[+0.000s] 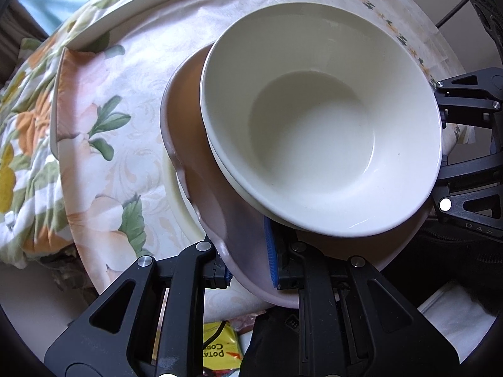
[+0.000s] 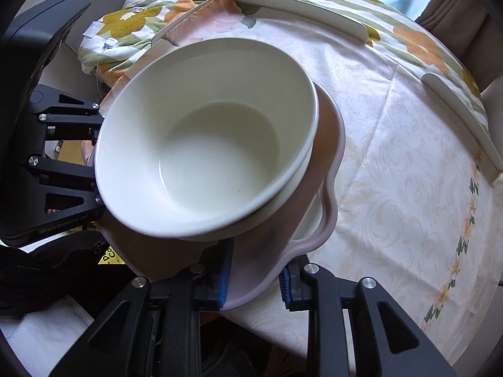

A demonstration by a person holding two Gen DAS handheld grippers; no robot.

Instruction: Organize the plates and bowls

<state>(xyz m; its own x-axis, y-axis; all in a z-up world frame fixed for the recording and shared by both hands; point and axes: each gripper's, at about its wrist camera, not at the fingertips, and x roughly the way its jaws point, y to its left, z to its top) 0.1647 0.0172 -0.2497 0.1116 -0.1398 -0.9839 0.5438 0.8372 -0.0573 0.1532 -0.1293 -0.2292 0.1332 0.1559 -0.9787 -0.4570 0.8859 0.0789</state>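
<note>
Both grippers clamped on the pink wavy plate: left gripper on one near rim, right gripper on the adjoining rim. Nested cream bowls atop, stack overhanging the table's near edge, tilted; lies straight ahead of both jaws.

I'm working in what looks like a home dining spot: the surface is round and covered with a pale damask tablecloth printed with orange flowers. A rumpled floral quilt lies at its far edge, and stacked cream bowls sit on a wavy-rimmed plate. A yellow snack packet lies below.
</note>
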